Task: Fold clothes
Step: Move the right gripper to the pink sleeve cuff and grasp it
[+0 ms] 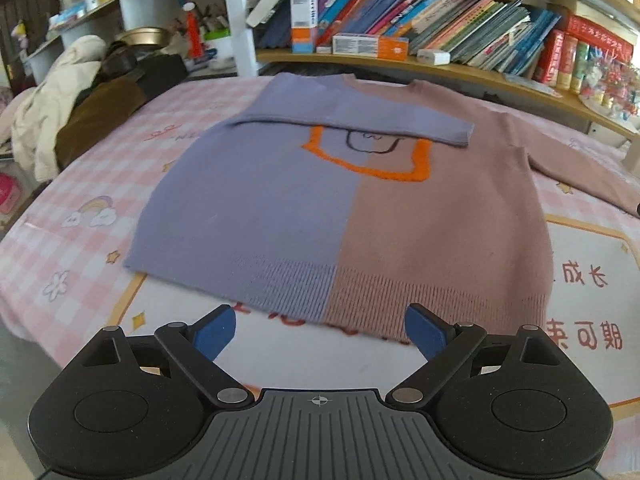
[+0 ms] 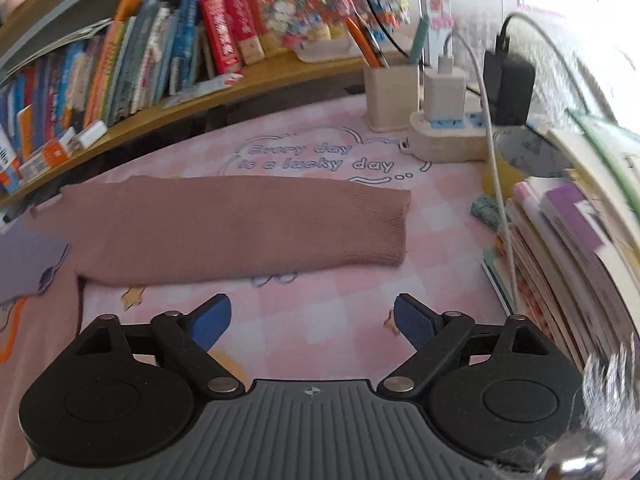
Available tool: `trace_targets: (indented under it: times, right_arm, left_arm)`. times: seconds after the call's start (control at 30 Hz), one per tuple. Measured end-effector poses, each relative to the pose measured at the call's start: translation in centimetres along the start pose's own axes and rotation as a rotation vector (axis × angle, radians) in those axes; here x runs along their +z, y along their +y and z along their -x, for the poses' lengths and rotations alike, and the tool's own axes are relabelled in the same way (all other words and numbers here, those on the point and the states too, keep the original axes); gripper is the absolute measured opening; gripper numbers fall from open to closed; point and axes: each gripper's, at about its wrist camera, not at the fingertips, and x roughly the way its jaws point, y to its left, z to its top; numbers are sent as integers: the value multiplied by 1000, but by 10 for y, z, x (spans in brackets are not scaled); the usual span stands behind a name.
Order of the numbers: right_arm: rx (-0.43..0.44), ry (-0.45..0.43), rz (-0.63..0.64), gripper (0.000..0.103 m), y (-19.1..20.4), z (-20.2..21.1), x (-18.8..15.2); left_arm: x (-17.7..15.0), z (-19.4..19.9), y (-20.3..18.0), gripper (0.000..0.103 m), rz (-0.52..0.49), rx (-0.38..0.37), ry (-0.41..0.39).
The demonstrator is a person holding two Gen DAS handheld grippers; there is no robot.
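A knit sweater (image 1: 340, 208), half lavender and half dusty pink with an orange outline on the chest, lies flat on the pink checked table cover (image 1: 80, 208). Its lavender sleeve (image 1: 360, 116) is folded across the chest. The pink sleeve (image 2: 248, 228) stretches out sideways, cuff toward the right in the right wrist view. My left gripper (image 1: 320, 334) hovers open just in front of the ribbed hem, nothing between its blue pads. My right gripper (image 2: 312, 328) is open over bare cover, a little in front of the pink sleeve's cuff end.
Bookshelves (image 1: 440, 32) run along the back edge. A pen holder (image 2: 390, 96), a power strip with chargers (image 2: 448, 136) and a white cable (image 2: 496, 184) stand behind the sleeve. A stack of books (image 2: 568, 248) sits at the right. Piled clothes (image 1: 72, 100) lie at the far left.
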Motion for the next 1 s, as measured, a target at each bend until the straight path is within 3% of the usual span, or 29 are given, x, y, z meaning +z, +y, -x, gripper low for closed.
trace_targets:
  times: [0.17, 0.3, 0.47, 0.67, 0.87, 1.0]
  right_arm:
    - [-10, 6, 7, 68, -7, -18, 17]
    - [-64, -7, -32, 62, -15, -25, 20]
    - [-59, -34, -94, 57, -25, -28, 24]
    - [98, -29, -208, 53, -28, -32, 27]
    - [227, 13, -238, 53, -14, -36, 25]
    - [215, 1, -239, 53, -14, -36, 28]
  left_arm:
    - [-3, 4, 4, 94, 20, 40, 14]
    - [-5, 6, 8, 94, 40, 69, 23]
    - [-6, 10, 8, 94, 38, 73, 18]
    - [-8, 12, 11, 94, 62, 89, 16]
    - [-8, 13, 10, 94, 63, 89, 8]
    - [-9, 15, 9, 94, 59, 88, 0]
